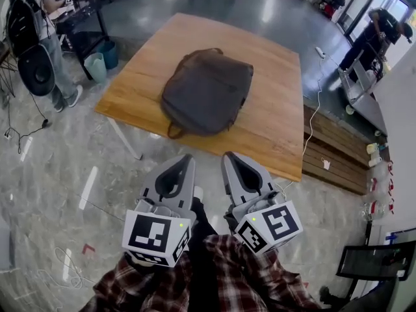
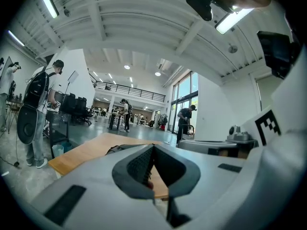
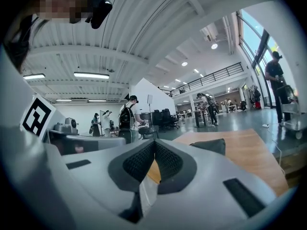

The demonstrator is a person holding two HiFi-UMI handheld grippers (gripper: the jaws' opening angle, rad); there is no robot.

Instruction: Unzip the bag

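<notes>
Left gripper (image 2: 152, 148): tips pressed together, nothing pinched. The ribbed pads (image 2: 139, 164) meet at the tip and splay apart behind it, leaving a small wedge-shaped opening through which table wood shows.

Right gripper (image 3: 154, 143): same condition, tips closed on each other with nothing held. Its dark ribbed pads (image 3: 140, 161) show the same wedge gap behind the tips.

Head view: left gripper (image 1: 188, 160) and right gripper (image 1: 227, 156) are side by side, close to each other, tips pointing toward the table. Both are held over the floor (image 1: 52, 187), short of the table's near edge. Each has its marker cube at the rear, left cube (image 1: 156, 236) and right cube (image 1: 270, 225). Plaid sleeves (image 1: 227, 278) are below them.

Bag (image 1: 207, 93): a dark brown backpack lying flat near the middle of the wooden table (image 1: 276, 70), well apart from both grippers. The carry handle is at its far end and a strap loop sticks out at its near end. I cannot tell the zipper's state from here. The bag also shows just past the jaw tips in the left gripper view (image 2: 120, 148) and to the right of the jaws in the right gripper view (image 3: 211, 146).

Surroundings: a bystander with a black backpack (image 1: 32, 31) stands at far left beside blue bins (image 1: 104, 57). Another person (image 1: 383, 28) bends over a cart at upper right.
</notes>
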